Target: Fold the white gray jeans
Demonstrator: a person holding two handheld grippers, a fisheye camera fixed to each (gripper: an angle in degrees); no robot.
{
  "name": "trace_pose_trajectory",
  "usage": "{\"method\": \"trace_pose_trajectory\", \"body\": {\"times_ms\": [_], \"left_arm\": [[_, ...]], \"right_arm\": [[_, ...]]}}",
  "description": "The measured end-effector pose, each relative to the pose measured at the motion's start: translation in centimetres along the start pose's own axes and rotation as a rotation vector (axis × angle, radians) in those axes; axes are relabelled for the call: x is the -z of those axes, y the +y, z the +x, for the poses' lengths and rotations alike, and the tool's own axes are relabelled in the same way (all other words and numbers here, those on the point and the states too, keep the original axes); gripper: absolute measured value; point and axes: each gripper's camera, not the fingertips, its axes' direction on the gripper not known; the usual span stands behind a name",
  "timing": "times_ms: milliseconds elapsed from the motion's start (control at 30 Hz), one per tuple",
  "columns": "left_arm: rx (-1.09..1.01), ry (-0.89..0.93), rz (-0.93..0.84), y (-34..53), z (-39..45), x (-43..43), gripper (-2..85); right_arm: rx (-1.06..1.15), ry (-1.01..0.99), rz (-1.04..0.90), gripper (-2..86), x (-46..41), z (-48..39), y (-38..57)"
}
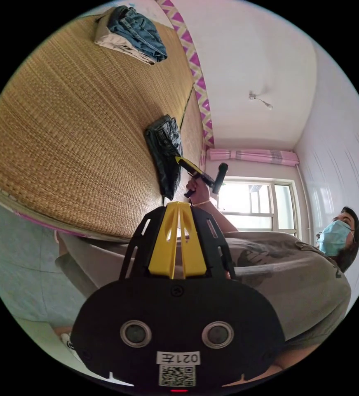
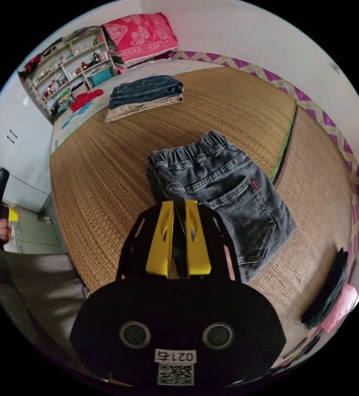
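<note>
The dark grey jeans [image 2: 224, 189] lie folded on the woven mat [image 2: 105, 173], waistband toward the far side and a back pocket facing up. My right gripper [image 2: 179, 204] sits at their near edge, its yellow jaws shut on a strip of the dark denim. In the left gripper view the same jeans [image 1: 165, 152] lie on the mat [image 1: 76, 123], and a hand holds the right gripper [image 1: 179, 160] at their edge. My left gripper [image 1: 178, 204] is held off the mat in front of the person, jaws shut with nothing between them. It also appears in a hand [image 2: 4, 206].
A stack of folded blue jeans and beige trousers [image 2: 144, 97] rests at the mat's far end. Shelves [image 2: 72, 57] and a red blanket [image 2: 140, 35] stand beyond it. Dark and pink items [image 2: 332, 288] lie by the mat's right edge. The person [image 1: 294, 272] stands beside the mat.
</note>
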Motion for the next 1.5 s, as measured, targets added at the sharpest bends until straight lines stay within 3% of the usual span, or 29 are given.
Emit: {"method": "trace_pose_trajectory", "body": {"times_ms": [267, 400, 467, 600, 767, 933, 1067, 1167, 1267, 1333, 1500], "left_arm": [[-0.059, 0.021, -0.013, -1.6, 1.9, -0.4, -0.9], [-0.053, 0.031, 0.009, -1.0, 2.6, -0.6, -0.9], [-0.046, 0.031, 0.015, -0.7, 2.9, -0.8, -0.9], [-0.075, -0.001, 0.006, -0.1, 4.8, -1.7, -0.9], [-0.075, 0.027, -0.013, -0.4, 5.9, -4.6, -0.9], [-0.138, 0.034, -0.08, -2.5, 8.6, -11.5, -0.8], [-0.221, 0.019, -0.116, -4.1, 11.0, -17.6, -0.3], [-0.36, -0.155, -0.176, -5.4, 14.1, -23.8, 2.3], [-0.441, -0.211, -0.247, -6.7, 16.1, -30.1, 5.6], [-0.5, -0.229, -0.296, -7.7, 17.6, -34.7, 7.0], [-0.731, -0.375, -0.36, -7.4, 21.1, -42.4, 9.8]], "right_arm": [[0.241, 0.134, 0.074, 8.2, -3.1, -5.6, -2.8], [0.268, 0.202, -0.046, 5.3, -7.5, -6.0, -5.6], [0.274, 0.146, -0.155, 3.1, -10.9, -4.8, -6.5], [0.036, -0.114, -0.052, 1.0, -8.4, 1.6, -5.4], [-0.343, -0.389, 0.305, 0.5, 2.7, 18.1, 7.2], [-0.601, -0.395, 0.476, 1.5, 9.4, 31.3, 26.0], [-0.834, -0.38, 0.356, 3.4, 5.6, 37.6, 42.5], [-1.09, -0.47, 0.26, 2.9, -0.9, 39.4, 53.6], [-1.238, -0.614, 0.44, 2.3, -3.8, 38.7, 61.1], [-1.244, -0.654, 0.498, 3.7, -5.0, 38.2, 62.7], [-1.199, -0.717, 0.426, 8.4, -8.3, 37.7, 63.0]]}}
